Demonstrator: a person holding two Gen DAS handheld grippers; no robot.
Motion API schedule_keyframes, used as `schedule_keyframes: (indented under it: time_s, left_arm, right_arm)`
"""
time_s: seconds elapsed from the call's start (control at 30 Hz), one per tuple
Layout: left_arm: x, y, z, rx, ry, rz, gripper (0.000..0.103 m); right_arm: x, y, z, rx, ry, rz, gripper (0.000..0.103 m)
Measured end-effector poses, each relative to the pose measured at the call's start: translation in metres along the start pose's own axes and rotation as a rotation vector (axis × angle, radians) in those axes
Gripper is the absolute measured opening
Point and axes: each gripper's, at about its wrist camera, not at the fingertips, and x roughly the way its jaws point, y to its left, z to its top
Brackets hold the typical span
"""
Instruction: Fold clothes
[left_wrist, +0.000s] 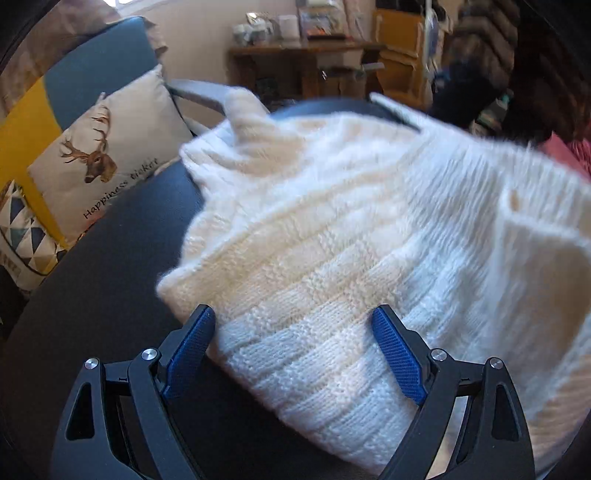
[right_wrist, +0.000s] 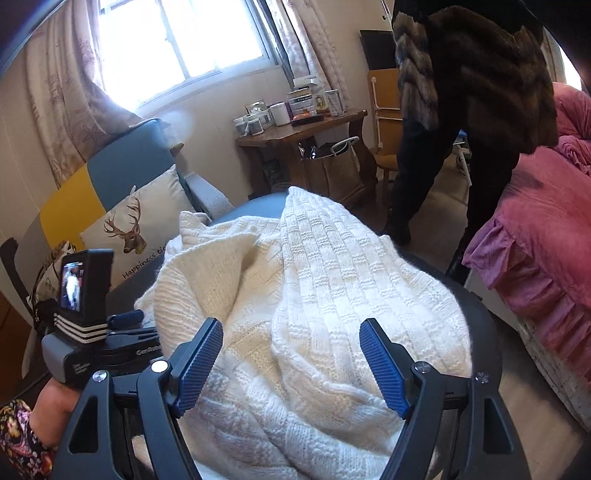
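- One white knitted sweater (right_wrist: 314, 295) is lying bunched on the dark round table (right_wrist: 484, 332), filling most of its top.
- The left gripper (left_wrist: 293, 321) is standing spread wide at the sweater's near left edge, gripping nothing.
- The right gripper (right_wrist: 291, 332) is likewise gaping over the near middle folds, nothing between its pads.
- The thick knit is looking soft, floppy and fairly light; it will likely be sagging and stretching when lifted, so pinching a ribbed hem edge or shoulder seems best.
- One deer cushion (right_wrist: 147, 225) is sitting far left; two grippers are showing.
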Motion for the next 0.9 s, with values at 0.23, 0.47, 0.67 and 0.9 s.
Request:
schedule_keyframes:
  time_s: [0.23,0.47,0.67,0.9]
  left_arm:
    - [0.007,-0.001,-0.008,0.013,-0.002,-0.014,0.094]
    - [-0.005,-0.021,-0.006,0.157,-0.016,-0.034,0.025]
    - [-0.015,0.011,-0.014,0.079,-0.020,-0.202,0.020]
    - [-0.025,0.019,-0.027,0.095,-0.003,-0.173,0.020]
  right_arm:
    - [0.019,0.000,0.012,-0.024,0.033,0.022,0.078]
    - [0.042,0.012,0.039,-0.077,0.079,0.027,0.078]
    - [0.050,0.012,0.032,-0.077,0.102,0.038,0.078]
    - [0.092,0.004,0.017,-0.090,0.259,0.019,0.078]
